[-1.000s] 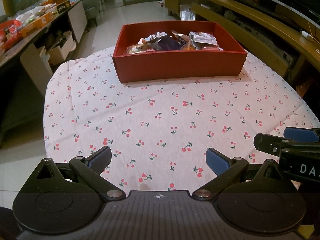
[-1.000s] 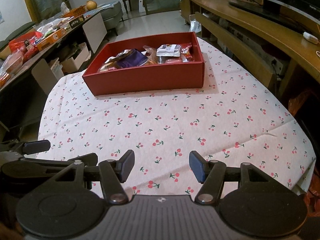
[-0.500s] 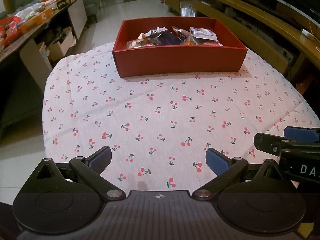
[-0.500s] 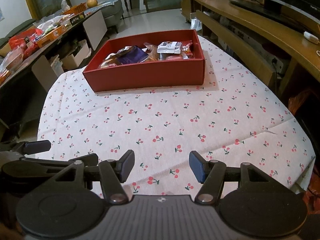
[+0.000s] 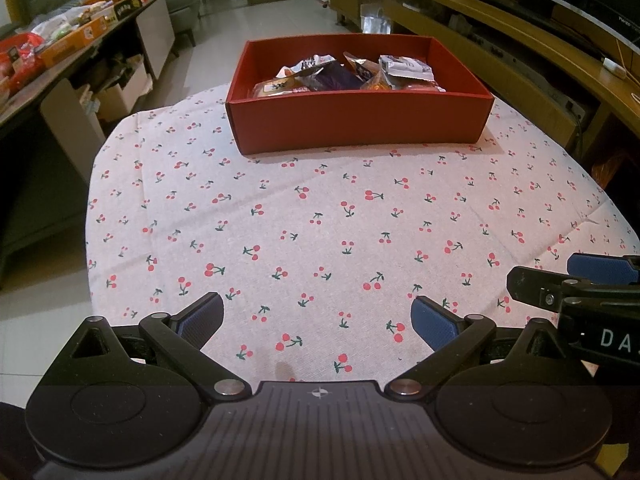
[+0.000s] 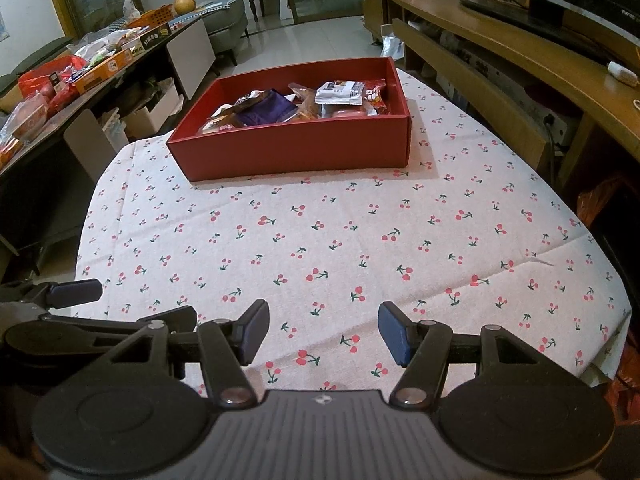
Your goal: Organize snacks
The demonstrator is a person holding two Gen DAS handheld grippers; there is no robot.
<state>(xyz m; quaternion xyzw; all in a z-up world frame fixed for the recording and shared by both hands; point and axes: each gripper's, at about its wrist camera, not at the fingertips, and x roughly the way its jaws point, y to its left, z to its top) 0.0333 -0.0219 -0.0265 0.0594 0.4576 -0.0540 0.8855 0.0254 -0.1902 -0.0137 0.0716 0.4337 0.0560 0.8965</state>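
Cherry-print tablecloth covers your table; red box w/ snacks sits at far end. Left gripper & right gripper both agape, holding nothing. Wood shelving on right.

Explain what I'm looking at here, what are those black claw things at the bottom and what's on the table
Those are two hand-held grippers, one in each of a person's hands, not a robot arm. Each carries a wide-angle camera looking forward along its two blue-padded fingers, so each picture is one gripper's own view. In the left view, the left gripper fills the bottom, with the other gripper's tip poking in at the right. The right view shows the right gripper. Both stand open and hold nothing. Below them is a table under a cherry-print cloth. At its far side sits a red box with wrapped snacks piled inside. No snacks lie loose on the cloth.
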